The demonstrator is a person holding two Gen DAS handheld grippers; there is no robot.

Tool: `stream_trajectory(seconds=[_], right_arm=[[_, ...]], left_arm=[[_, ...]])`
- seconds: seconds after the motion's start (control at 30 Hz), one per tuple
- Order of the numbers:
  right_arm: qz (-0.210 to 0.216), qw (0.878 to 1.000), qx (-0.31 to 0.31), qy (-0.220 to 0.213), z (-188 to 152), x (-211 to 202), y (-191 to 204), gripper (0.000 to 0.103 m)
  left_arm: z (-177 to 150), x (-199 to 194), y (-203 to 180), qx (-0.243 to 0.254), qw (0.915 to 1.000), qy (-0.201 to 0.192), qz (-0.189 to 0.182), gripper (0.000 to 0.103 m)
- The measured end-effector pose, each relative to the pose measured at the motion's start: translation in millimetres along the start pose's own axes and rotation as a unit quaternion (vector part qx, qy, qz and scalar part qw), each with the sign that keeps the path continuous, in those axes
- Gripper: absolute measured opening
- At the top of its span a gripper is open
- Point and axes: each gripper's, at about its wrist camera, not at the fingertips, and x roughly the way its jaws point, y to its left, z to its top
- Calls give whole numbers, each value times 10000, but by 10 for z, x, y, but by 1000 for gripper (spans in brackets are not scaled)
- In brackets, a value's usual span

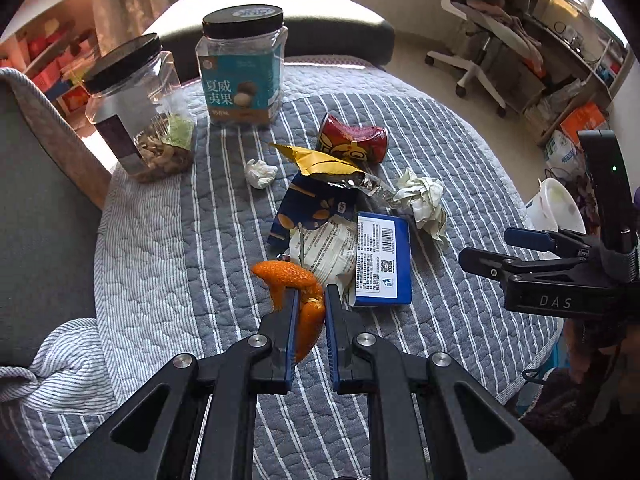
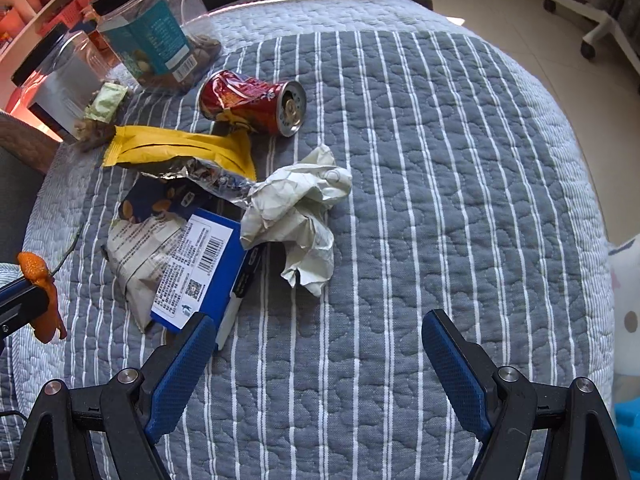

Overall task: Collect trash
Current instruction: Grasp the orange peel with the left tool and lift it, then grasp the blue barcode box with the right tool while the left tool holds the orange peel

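My left gripper (image 1: 312, 304) is shut on a curled orange peel (image 1: 280, 276) and holds it just above the striped quilt (image 2: 440, 160); the peel (image 2: 44, 292) also shows at the left edge of the right wrist view. Beyond it lies a heap of trash: a blue box (image 1: 382, 260), a white snack bag (image 1: 324, 248), a yellow wrapper (image 1: 320, 160), a crushed red can (image 1: 352, 140), crumpled paper (image 1: 424, 200) and a small tissue wad (image 1: 260, 172). My right gripper (image 2: 320, 320) stands open and empty over the quilt, its left finger beside the blue box (image 2: 200, 268).
Two clear black-lidded jars (image 1: 240, 68) (image 1: 136, 108) stand at the table's far left. A grey sofa back (image 1: 40, 200) borders the left side. An office chair (image 1: 480, 40) and cluttered shelves are across the floor. A white container (image 1: 556, 204) sits past the table's right edge.
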Motion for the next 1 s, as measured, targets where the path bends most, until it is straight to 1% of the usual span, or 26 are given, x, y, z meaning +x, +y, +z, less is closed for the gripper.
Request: stream_trajectory(seconds=[0.13, 0.27, 0.37, 0.6, 0.63, 0.7, 0.73, 0.83, 1.0], right_arm=[[158, 9998, -48, 102, 23, 207, 294, 88], [235, 9996, 16, 179, 60, 378, 459, 88], [249, 9993, 79, 251, 79, 506, 534, 88], [131, 9988, 172, 435, 102, 735, 584, 87], [97, 9988, 155, 457, 99, 757, 587, 84], [50, 9986, 89, 526, 88, 803, 598, 72], [55, 9985, 63, 541, 82, 813, 604, 70], [44, 9988, -48, 492, 86, 765, 623, 68], [126, 9990, -203, 367, 44, 534, 591, 67]], left_arm=[[6, -54, 133, -128, 9998, -96, 125, 13], [-12, -47, 213, -167, 9996, -76, 198, 13], [-19, -46, 257, -213, 9995, -57, 217, 13], [-19, -34, 309, -280, 9992, -47, 289, 13], [-22, -30, 311, -281, 9992, -40, 294, 13], [-26, -23, 314, -288, 9991, -26, 295, 13], [-28, -23, 319, -293, 9991, -27, 302, 13], [-28, -42, 318, -302, 9990, -58, 338, 13], [-33, -82, 272, -259, 9988, -128, 407, 13]])
